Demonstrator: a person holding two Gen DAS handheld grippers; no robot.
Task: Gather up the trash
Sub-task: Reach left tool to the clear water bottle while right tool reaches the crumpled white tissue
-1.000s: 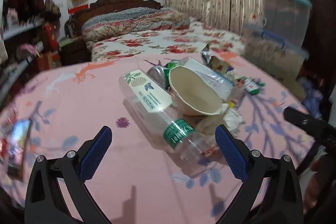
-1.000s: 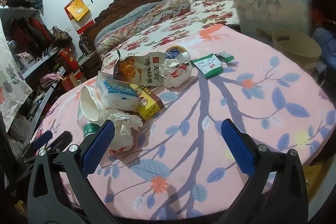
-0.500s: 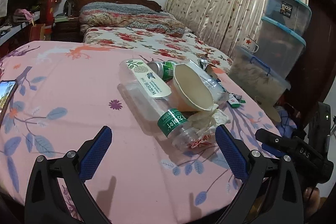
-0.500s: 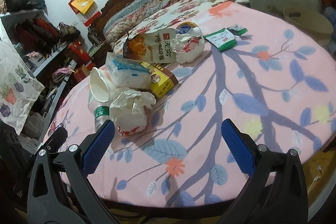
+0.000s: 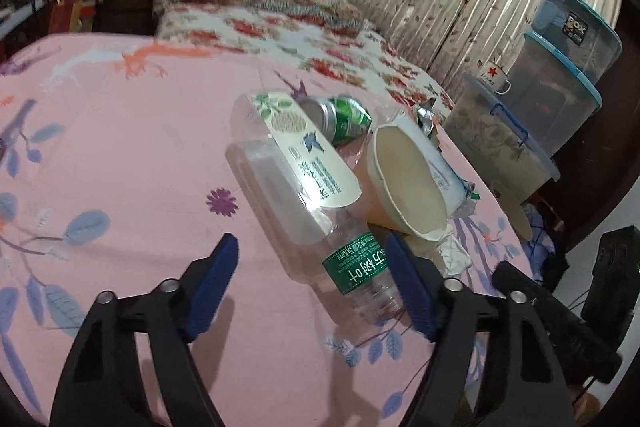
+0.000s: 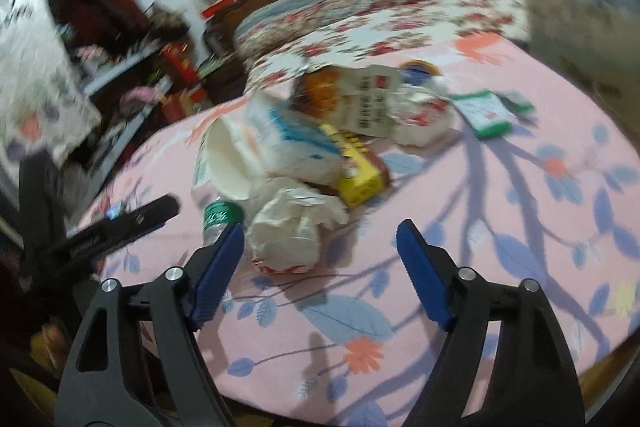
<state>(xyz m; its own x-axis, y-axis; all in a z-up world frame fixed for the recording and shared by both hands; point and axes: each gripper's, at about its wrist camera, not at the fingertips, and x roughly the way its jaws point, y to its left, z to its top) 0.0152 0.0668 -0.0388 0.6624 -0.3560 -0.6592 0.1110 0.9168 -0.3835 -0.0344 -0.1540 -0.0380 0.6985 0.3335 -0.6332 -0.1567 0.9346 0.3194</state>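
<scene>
A pile of trash lies on a round table with a pink flowered cloth [image 5: 120, 155]. In the left wrist view a clear plastic bottle [image 5: 304, 207] with a green neck label lies on its side, with a green can [image 5: 340, 119] behind it and a paper cup [image 5: 404, 183] to its right. My left gripper [image 5: 310, 271] is open, and the bottle's neck end lies between its fingers. In the right wrist view, which is blurred, a crumpled white paper wad [image 6: 292, 227] lies just ahead of my open right gripper [image 6: 320, 251], with the cup [image 6: 228, 163], a yellow box [image 6: 356, 167] and wrappers behind.
A bed with a flowered cover [image 5: 280, 35] stands behind the table. Stacked plastic storage bins [image 5: 560, 67] stand at the right by a curtain. Green sachets [image 6: 488, 111] lie at the table's far right. Cluttered shelves [image 6: 80, 39] stand at the left.
Both grippers have moved in toward the pile. The bottle neck now lies between the left fingers, and the paper wad sits closer to the right gripper. Both stay open.
</scene>
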